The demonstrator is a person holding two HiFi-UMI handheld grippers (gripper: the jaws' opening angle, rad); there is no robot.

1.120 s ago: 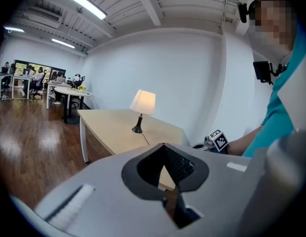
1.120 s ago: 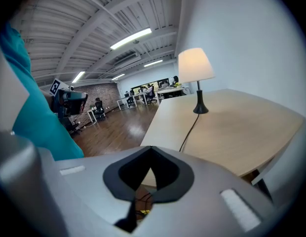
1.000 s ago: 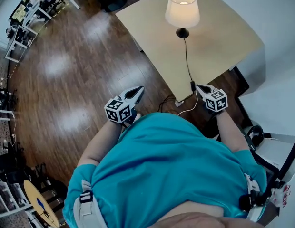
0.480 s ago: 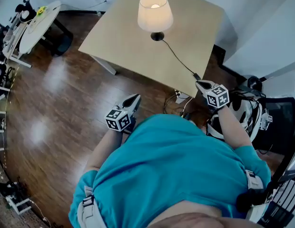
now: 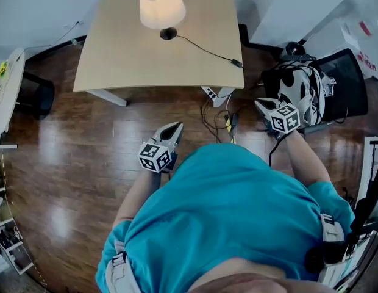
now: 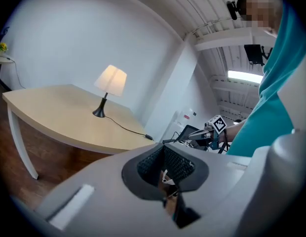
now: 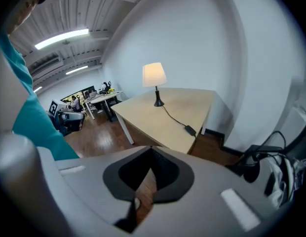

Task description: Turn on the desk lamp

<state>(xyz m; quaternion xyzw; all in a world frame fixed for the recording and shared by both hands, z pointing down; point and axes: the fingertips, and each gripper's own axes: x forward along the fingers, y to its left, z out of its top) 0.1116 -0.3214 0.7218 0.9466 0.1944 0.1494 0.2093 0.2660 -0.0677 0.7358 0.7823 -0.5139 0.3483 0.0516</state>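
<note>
The desk lamp stands lit at the far end of the wooden worktop. Its cord trails to an inline switch near the worktop's right edge. The left gripper and right gripper hang over the wooden floor, well apart from the lamp. Each has its jaws closed together, with nothing between them.

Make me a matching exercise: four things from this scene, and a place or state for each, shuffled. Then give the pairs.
1 desk lamp
2 cord switch
3 left gripper
4 black chair

A shut, over the wood floor
B lit, on the table's far side
C standing beside the table
D lying by the table's near corner

Pairs: 1-B, 2-D, 3-A, 4-C
</note>
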